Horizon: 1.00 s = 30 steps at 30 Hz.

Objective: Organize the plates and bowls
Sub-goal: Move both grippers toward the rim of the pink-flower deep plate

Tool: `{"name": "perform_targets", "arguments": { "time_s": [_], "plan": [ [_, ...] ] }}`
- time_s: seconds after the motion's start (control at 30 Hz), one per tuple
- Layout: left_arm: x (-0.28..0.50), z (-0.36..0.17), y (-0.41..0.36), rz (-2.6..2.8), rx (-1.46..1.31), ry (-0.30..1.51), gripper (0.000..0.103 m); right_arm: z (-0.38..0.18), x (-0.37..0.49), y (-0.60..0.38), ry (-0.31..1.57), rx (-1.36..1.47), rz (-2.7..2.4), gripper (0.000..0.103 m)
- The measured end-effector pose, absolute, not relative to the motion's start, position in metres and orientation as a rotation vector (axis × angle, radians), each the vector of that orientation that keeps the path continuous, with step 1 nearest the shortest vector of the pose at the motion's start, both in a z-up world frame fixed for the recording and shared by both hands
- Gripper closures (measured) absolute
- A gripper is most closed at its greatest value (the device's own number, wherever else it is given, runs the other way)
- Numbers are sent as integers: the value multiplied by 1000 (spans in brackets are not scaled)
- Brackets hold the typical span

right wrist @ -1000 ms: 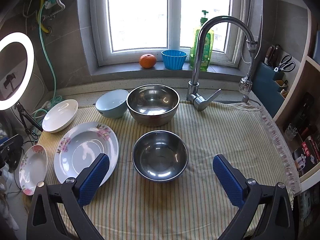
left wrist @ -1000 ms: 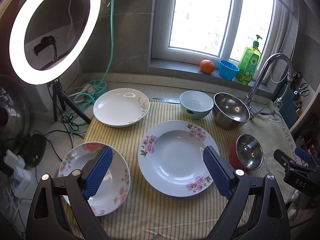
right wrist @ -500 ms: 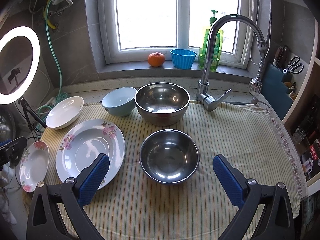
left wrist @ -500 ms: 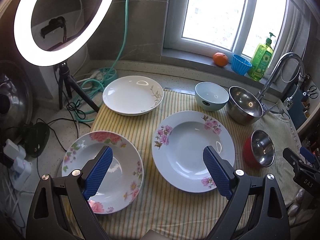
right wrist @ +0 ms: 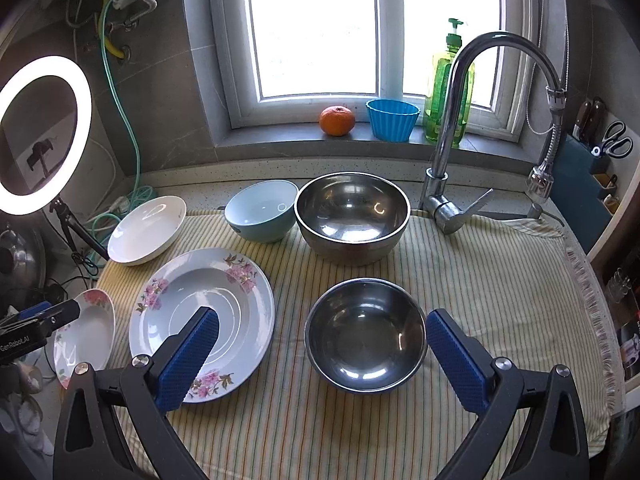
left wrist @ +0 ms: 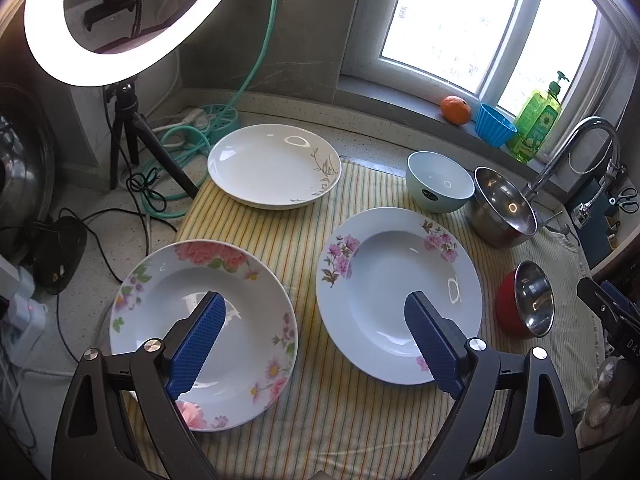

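Speckled stone countertop [left wrist: 280, 114] bearing a yellow striped cloth [right wrist: 480, 280], on which rest a white plate [left wrist: 274, 166], two floral plates [left wrist: 204, 332] [left wrist: 398, 294], a pale blue bowl [right wrist: 262, 216], a large steel bowl [right wrist: 352, 216] and a small steel bowl [right wrist: 366, 334], with cables [left wrist: 132, 200] at the left.

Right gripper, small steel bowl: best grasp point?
Pinch the near rim of the small steel bowl, one finger inside, one outside, coming from above. It sits upright and open, its wall thin; the right gripper is open, its jaws astride it.
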<state>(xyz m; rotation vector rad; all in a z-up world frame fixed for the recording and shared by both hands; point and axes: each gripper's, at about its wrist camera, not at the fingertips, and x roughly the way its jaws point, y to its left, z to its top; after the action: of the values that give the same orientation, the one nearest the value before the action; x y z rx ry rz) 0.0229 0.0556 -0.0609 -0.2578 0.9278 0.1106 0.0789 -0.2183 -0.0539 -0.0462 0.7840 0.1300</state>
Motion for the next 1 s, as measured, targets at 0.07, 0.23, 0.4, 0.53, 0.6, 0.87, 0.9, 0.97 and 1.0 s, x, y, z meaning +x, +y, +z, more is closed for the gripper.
{"name": "perform_targets", "arguments": {
  "time_s": [0.07, 0.23, 0.4, 0.53, 0.6, 0.87, 0.9, 0.97, 1.0],
  "plan": [
    [23, -64, 57, 106, -265, 936, 16, -54, 86, -216, 792, -46, 152, 1],
    [29, -69, 60, 87, -276, 953, 26, -60, 102, -209, 838, -31, 208, 24],
    [42, -76, 65, 43, -308, 981, 36, -78, 121, -205, 947, 49, 287, 51],
    [56, -86, 69, -2, -342, 1018, 45, -90, 136, -204, 1017, 90, 329, 56],
    [64, -92, 71, -22, -361, 1039, 48, -92, 145, -202, 1036, 96, 341, 62],
    [89, -115, 79, -69, -434, 1133, 69, -114, 187, -190, 1166, 104, 407, 79],
    [91, -117, 80, -73, -443, 1143, 70, -118, 191, -189, 1183, 110, 409, 79],
    [95, -122, 83, -76, -463, 1164, 73, -124, 199, -187, 1214, 111, 411, 80],
    [97, -124, 85, -78, -475, 1171, 73, -126, 202, -185, 1225, 107, 410, 80]
  ]
}}
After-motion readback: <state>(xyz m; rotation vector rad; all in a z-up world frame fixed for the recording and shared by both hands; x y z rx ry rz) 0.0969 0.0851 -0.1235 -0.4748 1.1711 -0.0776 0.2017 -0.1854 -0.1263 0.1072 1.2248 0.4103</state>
